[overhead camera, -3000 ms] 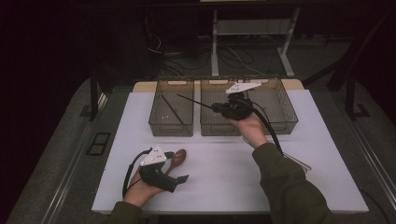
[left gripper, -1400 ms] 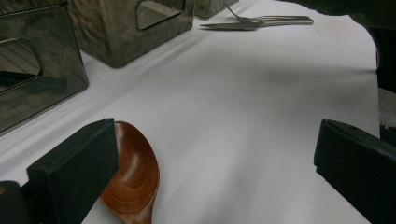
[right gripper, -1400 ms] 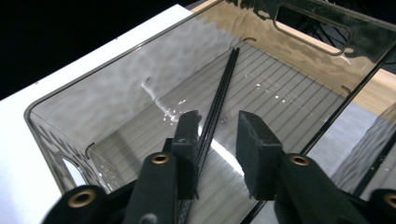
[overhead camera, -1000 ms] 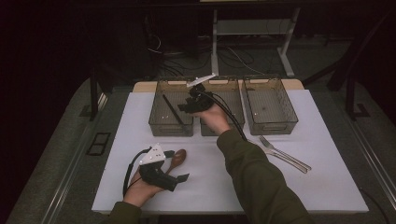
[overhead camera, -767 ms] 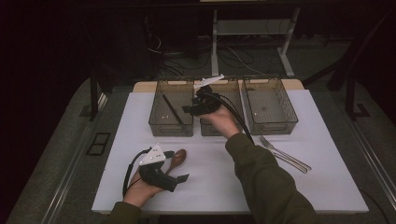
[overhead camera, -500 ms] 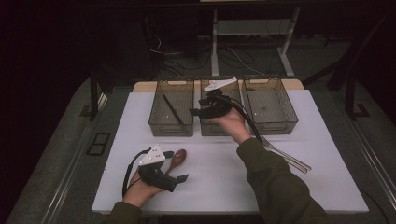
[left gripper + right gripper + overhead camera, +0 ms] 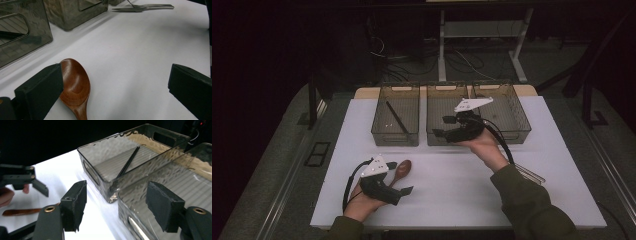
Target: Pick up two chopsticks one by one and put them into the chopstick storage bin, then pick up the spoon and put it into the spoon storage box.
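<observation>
Table [image 7: 452, 200] white, three clear bins in a row along far edge. Left bin [image 7: 395, 121] holding one black stick [image 7: 397, 118], lying diagonally on ribbed floor; same stick at [image 7: 128, 162] in right gripper view. Middle bin [image 7: 439, 107] and right bin [image 7: 512, 112] with contents not discernible. Right gripper [image 7: 447, 127] held above near wall of middle bin, jaws spread and just been opening, nothing between them; in right gripper view both black pads [image 7: 162, 206] apart over gap between left and middle bins. Left gripper [image 7: 404, 185] resting low on table near front edge, jaws spread wide, pinching nothing. Wooden spoon [image 7: 401, 170] flat on table, bowl toward bins, handle running back under left gripper; in left gripper view spoon bowl [image 7: 75, 86] just beside left-hand pad, touching or nearly so, cannot tell which, other pad well apart on bare table. Metal forks [image 7: 532, 174] on table at right, partly hidden behind right sleeve; seen also at [image 7: 142, 7] in left gripper view, beyond bin corners. Left hand [image 7: 362, 205] and right hand [image 7: 482, 145] each wrapped around gripper body, cables trailing back toward wrists.
</observation>
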`<state>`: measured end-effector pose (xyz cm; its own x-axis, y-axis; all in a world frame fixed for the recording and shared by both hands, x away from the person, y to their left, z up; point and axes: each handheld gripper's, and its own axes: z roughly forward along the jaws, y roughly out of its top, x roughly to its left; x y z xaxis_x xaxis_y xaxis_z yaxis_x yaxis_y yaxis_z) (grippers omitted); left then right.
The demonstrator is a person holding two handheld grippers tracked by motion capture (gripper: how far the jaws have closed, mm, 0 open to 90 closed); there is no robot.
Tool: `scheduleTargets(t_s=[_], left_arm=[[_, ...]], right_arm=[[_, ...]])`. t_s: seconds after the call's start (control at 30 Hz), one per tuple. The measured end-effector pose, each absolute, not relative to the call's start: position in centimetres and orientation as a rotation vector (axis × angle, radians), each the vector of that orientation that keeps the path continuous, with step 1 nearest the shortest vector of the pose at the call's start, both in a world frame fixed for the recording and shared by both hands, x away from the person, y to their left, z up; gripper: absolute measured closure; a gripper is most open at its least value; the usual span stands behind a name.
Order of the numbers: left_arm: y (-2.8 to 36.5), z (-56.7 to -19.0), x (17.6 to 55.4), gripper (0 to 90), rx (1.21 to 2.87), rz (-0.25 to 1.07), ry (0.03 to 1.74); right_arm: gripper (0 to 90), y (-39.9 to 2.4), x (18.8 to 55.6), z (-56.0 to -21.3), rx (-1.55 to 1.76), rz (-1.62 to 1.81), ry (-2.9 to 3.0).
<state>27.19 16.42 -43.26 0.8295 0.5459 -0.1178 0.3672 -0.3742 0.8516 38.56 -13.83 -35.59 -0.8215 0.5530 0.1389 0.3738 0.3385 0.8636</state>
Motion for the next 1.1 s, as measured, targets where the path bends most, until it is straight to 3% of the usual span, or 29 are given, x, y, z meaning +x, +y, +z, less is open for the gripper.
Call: scheduleTargets(t_s=[0.53,1.1], left_arm=[[16.4,-43.3,27.1,0.0,2.007,0.234,0.694],[16.7,-43.2,27.0,0.0,2.003,0.244,0.695]], right_arm=[[25.9,-19.5,32.8,-37.3,0.848,1.421,2.344],[19.8,-26.5,29.0,-39.3,1.005,1.469,2.230]])
